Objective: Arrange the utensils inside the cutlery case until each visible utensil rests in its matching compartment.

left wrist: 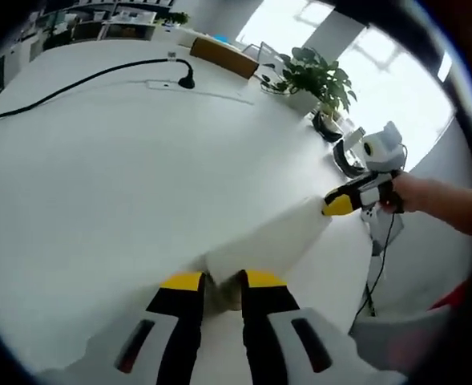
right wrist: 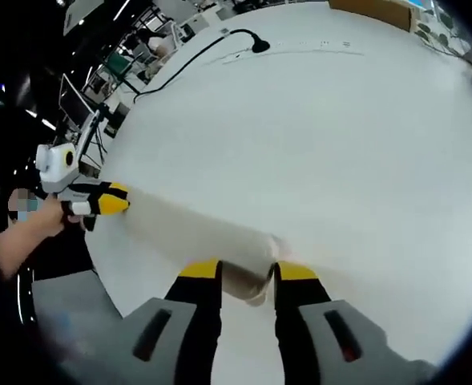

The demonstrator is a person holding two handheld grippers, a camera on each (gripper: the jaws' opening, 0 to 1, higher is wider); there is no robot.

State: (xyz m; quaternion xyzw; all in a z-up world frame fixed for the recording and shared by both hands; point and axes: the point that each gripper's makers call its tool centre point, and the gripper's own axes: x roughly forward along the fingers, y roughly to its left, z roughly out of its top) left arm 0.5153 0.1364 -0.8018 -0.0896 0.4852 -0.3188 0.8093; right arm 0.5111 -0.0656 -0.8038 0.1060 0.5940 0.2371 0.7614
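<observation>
- In the left gripper view, the left hand-held gripper (left wrist: 222, 282) is seen with its yellow-tipped jaws narrowed onto one end of a long white object (left wrist: 272, 237), apparently the cutlery case, though its compartments cannot be made out.
- From those jaws the case stretches forward and to the right, over the white counter (left wrist: 99, 176); whether it rests on the counter or is lifted clear cannot be told.
- At the far end of the case, the right hand-held gripper (left wrist: 340, 204) is seen, held in a person's hand (left wrist: 416, 194).
- In the right gripper view, the right hand-held gripper (right wrist: 248, 277) is closed narrowly on the near end of the same case (right wrist: 195, 228), which runs forward and to the left to the left hand-held gripper (right wrist: 111, 200).
- No utensils can be made out anywhere near either hand-held gripper.
- A black cable (left wrist: 91, 78) and a potted plant (left wrist: 320, 80) lie well beyond the case, far ahead of the left hand-held gripper.
- The step in hand is judged to be the carrying or setting down of the case by both ends.
- For this to be done well, both ends are best kept level and moved together, so that nothing inside is tipped out.
- Grip pressure is best kept even, since the case may slip or twist if one end is pulled ahead.
</observation>
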